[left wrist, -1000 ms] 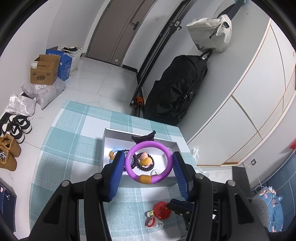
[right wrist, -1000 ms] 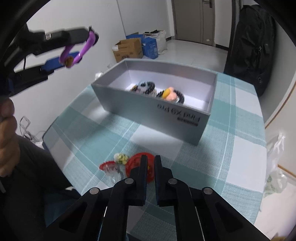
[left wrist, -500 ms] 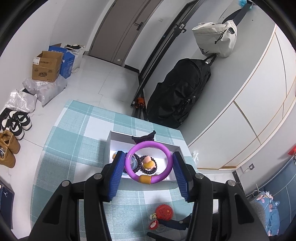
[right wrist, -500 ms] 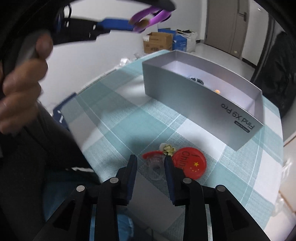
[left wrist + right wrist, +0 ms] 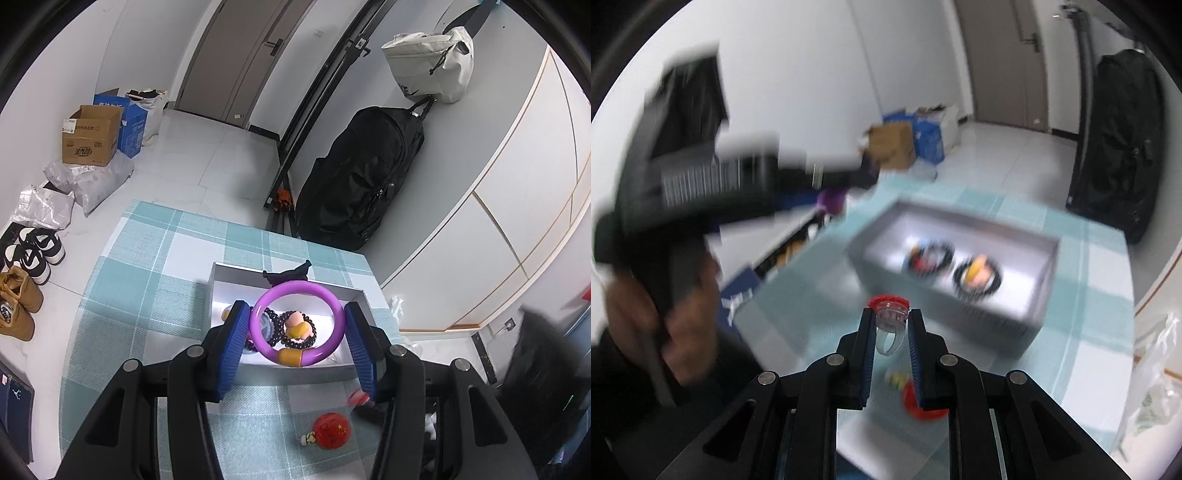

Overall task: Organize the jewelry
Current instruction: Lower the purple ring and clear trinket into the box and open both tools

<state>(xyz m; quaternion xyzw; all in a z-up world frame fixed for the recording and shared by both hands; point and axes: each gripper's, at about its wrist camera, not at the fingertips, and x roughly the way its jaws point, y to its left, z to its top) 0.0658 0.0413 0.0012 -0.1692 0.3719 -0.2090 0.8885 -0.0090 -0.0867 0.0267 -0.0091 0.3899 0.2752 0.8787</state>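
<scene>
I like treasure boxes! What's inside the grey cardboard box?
Inside the grey cardboard box: two dark bead bracelets, colourful charms. The held purple ring bangle covers part.

Red round badge [image 5: 331, 430] near bench's front edge: gold script starting "Ch", rest unreadable, plus yellow stars. Cardboard box [image 5: 91, 136] on floor has printed label, too small to read. Nothing else legible.
</scene>
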